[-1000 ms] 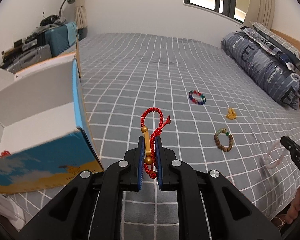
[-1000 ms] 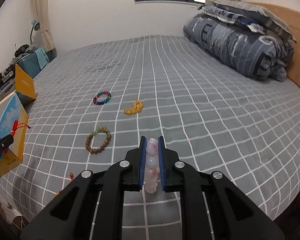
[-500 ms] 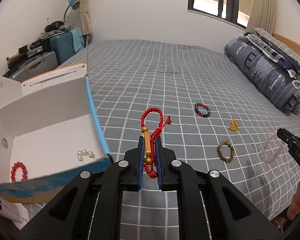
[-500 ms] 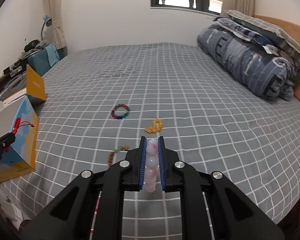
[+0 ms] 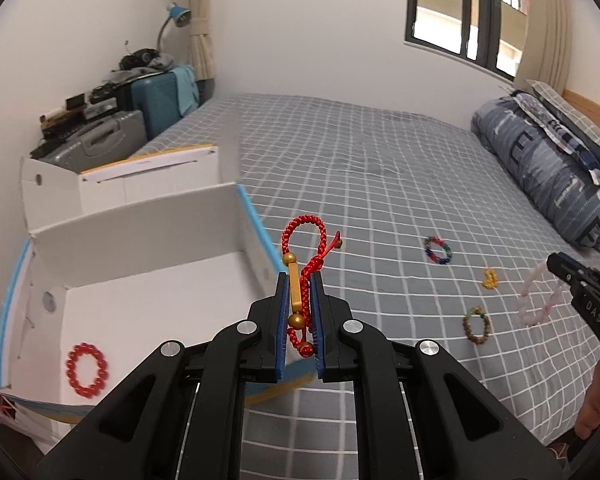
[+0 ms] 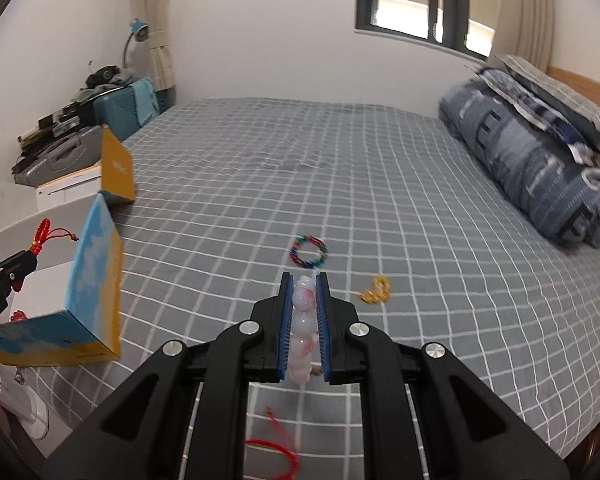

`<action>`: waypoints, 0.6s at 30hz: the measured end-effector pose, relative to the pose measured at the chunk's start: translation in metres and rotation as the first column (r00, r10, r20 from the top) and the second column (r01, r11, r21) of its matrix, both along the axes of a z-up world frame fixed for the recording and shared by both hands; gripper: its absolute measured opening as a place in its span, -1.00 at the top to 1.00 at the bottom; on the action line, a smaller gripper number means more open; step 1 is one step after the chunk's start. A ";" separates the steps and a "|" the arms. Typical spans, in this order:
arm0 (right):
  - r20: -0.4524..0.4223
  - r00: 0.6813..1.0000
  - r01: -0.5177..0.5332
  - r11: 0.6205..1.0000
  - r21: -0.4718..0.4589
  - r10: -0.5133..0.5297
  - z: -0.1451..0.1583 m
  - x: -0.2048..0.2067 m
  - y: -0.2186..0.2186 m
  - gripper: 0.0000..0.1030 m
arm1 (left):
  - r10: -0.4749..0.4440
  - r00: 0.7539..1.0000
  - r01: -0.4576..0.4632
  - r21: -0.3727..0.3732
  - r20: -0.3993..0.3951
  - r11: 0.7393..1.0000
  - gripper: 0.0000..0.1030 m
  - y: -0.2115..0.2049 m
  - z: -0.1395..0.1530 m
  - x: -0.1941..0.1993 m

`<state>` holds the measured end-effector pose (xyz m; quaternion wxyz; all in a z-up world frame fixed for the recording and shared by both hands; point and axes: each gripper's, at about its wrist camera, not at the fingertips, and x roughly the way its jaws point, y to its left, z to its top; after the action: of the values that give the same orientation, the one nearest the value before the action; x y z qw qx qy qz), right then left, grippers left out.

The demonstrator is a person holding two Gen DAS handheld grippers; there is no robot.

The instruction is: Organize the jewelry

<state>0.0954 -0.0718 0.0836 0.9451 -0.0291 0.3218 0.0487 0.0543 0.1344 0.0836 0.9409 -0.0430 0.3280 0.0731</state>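
Two bracelets are in transit and several pieces remain loose, so the task is judged partly complete.

Largest item: the bed (image 6: 380, 184), covered by a grey checked sheet, occupies most of both views. A rolled blue quilt (image 6: 540, 168) lies at its right-hand end against a wooden headboard. A dark-framed window (image 6: 424, 4) sits in the white far wall. Suitcases and clutter (image 5: 112, 124) stand beside the bed at left, under a blue desk lamp (image 5: 178, 14).

The open box (image 5: 140, 240), white inside and blue and yellow outside, rests at the left edge of the bed. One red bead bracelet (image 5: 86, 369) already lies on its floor.

Left gripper (image 5: 300, 320): jaws clenched on a red cord bracelet (image 5: 304, 248) with gold beads, held over the near right corner of the box, not yet released.

Right gripper (image 6: 304, 320): jaws clenched on a pale pink bead bracelet (image 6: 303, 320), above the sheet and well apart from the box.

Still lying on the sheet: a brown bead bracelet (image 5: 477, 326), a multicoloured bracelet (image 6: 308, 251), a small yellow piece (image 6: 376, 290), and a thin red cord (image 6: 276, 448) near the bed's front edge. In my judgement, both held pieces and these four remain to be boxed.
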 end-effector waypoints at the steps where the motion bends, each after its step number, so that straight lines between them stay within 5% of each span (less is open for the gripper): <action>1: 0.001 1.000 -0.012 1.000 0.001 0.012 0.003 0.001 0.007 0.79 | 0.011 1.000 -0.011 0.001 -0.002 1.000 0.81 0.006 0.001 -0.001; 18: 0.057 0.981 -0.185 0.983 0.006 0.185 0.037 -0.002 0.135 0.79 | 0.182 0.983 -0.182 0.019 -0.011 0.983 0.81 0.107 0.018 -0.038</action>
<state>0.0931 0.0630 0.1211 0.9453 -0.0547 0.2909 0.1373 0.0166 0.2412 0.1015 0.9286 -0.0639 0.3278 0.1620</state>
